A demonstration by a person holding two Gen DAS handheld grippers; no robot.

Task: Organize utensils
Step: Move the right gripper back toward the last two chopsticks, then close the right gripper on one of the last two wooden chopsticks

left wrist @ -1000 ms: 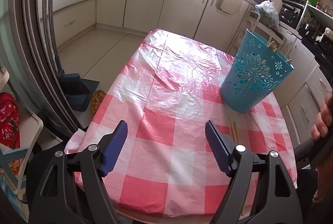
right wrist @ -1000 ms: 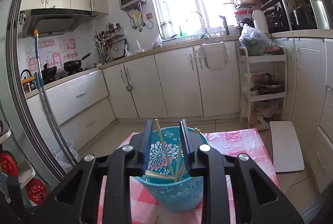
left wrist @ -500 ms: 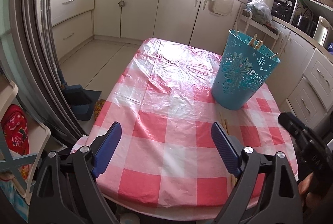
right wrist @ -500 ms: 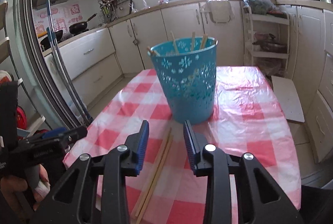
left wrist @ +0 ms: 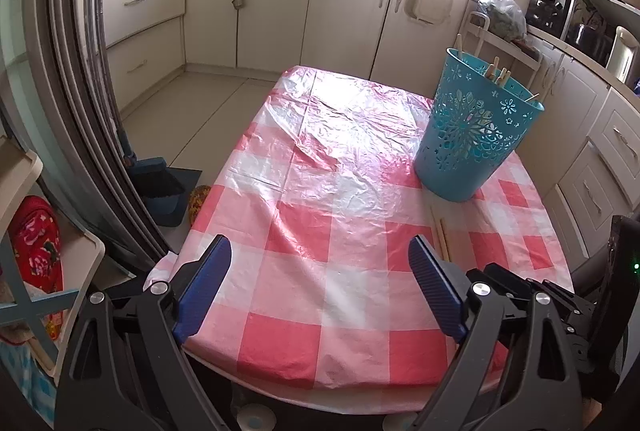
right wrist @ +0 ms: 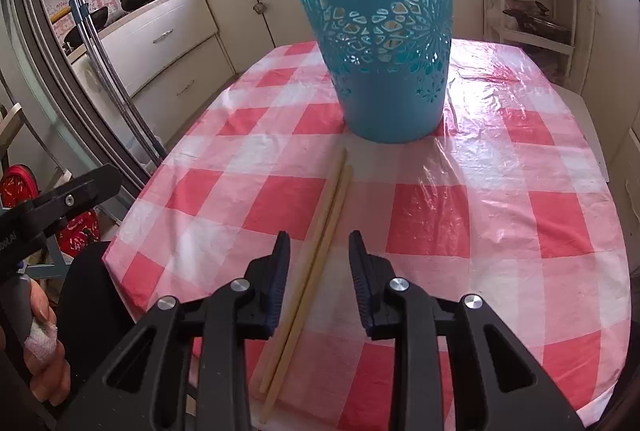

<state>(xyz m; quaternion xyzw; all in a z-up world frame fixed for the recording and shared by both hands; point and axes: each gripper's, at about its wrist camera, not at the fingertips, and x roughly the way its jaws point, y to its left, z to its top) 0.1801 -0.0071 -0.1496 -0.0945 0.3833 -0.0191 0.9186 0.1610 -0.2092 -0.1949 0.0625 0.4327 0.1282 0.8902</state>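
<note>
Item: pair of pale wooden chopsticks (right wrist: pixel 320 255), lying side by side and touching on the red-and-white checked tablecloth (right wrist: pixel 500 231), long axis running from the near edge toward the far blue perforated bin (right wrist: pixel 380 43); far tips just short of the bin's base. Bin already holds several more sticks, ends showing above its rim. Right gripper (right wrist: pixel 319 271): jaws partly apart, nothing clamped, poised above the pair with the sticks seen between the two blue pads; whether the pads have reached table level cannot be told. Left gripper (left wrist: pixel 320 279): jaws wide apart, empty, jaws having just been opening, hanging over the near left part of the table, well apart from the sticks. Step in hand, as judged: pick up the pair for the bin. Handling note: lower until the pads straddle both sticks near mid-length, keep the jaws square across the long axis, then close firmly so neither stick rolls out or crosses. Risk: thin round sticks on slick plastic cover may slide or splay; a grip too near one end will let them tip.
</note>
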